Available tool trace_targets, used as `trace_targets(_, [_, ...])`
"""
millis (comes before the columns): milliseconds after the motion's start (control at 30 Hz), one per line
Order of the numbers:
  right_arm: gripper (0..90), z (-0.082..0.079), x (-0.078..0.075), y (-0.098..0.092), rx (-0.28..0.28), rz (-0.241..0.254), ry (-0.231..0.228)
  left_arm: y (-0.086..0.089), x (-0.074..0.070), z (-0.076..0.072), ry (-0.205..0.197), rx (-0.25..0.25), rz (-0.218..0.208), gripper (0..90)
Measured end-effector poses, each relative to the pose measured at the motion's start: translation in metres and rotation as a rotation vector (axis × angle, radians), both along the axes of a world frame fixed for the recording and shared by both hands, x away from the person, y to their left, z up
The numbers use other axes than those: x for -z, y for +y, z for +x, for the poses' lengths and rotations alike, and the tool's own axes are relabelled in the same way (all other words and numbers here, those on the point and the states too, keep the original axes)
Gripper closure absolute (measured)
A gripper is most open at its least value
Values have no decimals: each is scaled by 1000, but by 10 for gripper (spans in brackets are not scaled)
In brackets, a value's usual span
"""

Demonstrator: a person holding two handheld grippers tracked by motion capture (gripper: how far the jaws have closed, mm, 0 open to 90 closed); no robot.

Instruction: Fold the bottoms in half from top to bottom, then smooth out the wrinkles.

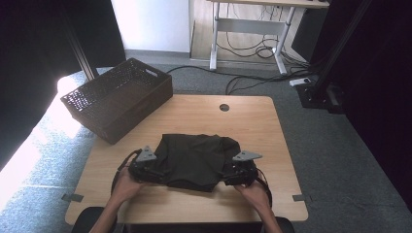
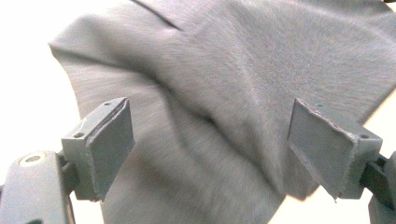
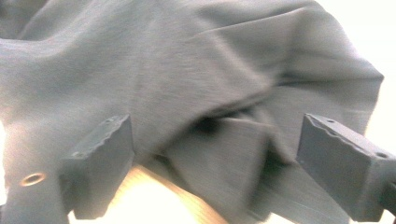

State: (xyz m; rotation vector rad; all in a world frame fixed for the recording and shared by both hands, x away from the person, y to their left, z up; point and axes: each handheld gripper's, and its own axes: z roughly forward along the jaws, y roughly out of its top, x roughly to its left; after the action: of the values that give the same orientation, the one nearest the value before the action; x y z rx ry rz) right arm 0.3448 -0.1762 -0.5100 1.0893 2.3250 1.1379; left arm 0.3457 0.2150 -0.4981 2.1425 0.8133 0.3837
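1. High view: a dark garment [image 1: 194, 160] is seen bunched on the near half of the wooden table [image 1: 272, 145], flanked by the left claw [image 1: 145, 171] and the right claw [image 1: 238, 174], one at each side edge, so that the cloth can be handled from both ends at once.
2. Left gripper view: the left claw [image 2: 210, 144] is held wide, its jaws standing apart with the garment [image 2: 224, 70] lying beyond and between them; no pad is pressed on the fabric, so nothing is gripped.
3. Right gripper view: the right claw [image 3: 212, 163] is likewise spread wide, with a folded edge of the garment [image 3: 187, 70] lying between the jaws, apparently untouched by either pad.
4. The symmetrical placement suggests that a fold or a lift is being prepared, or that the cloth has been let go; which of these cannot be told.
5. A dark woven basket [image 1: 116, 97] is set at the far left corner of the table, well apart from the garment, probably as its destination.
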Motion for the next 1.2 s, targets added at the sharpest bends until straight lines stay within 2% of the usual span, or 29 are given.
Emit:
trace_targets(67, [83, 0, -1, -12, 32, -3, -5, 20, -1, -2, -19, -53, 21, 134])
trace_targets(100, [83, 1, 0, -21, 61, -5, -2, 27, 0, -3, -17, -71, 19, 132])
trace_targets(200, [72, 2, 6, -41, 112, -27, 0, 55, 13, -2, -1, -153, 41, 120])
trace_targets(300, [0, 6, 17, -56, 166, -26, 16, 68, 27, 1, 36, -184, 62, 20])
trace_targets(333, [0, 8, 22, -59, 178, -33, 30, 70, 31, 2, 50, -189, 77, 0])
trace_targets(400, [0, 12, 32, -63, 191, -50, 59, 70, 38, 5, 51, -197, 120, 0])
trace_targets(467, [0, 14, 39, -66, 190, -55, 85, 71, 42, 7, 57, -195, 133, 0])
trace_targets(533, [0, 15, 44, -67, 194, -67, 91, 73, 45, 8, 66, -191, 119, 0])
trace_targets(600, [0, 14, 47, -67, 194, -77, 63, 75, 48, 9, 82, -180, 114, 0])
trace_targets(633, [0, 14, 47, -67, 196, -74, 64, 77, 50, 11, 122, -165, 106, 0])
trace_targets(1100, [0, 14, 47, -67, 201, -77, 64, 77, 50, 11, 124, -161, 104, 0])
trace_targets(1167, [0, 14, 46, -67, 197, -77, 66, 76, 49, 11, 133, -177, 108, 0])
trace_targets(1200, [0, 14, 46, -68, 191, -84, 74, 76, 47, 11, 149, -181, 121, 0])
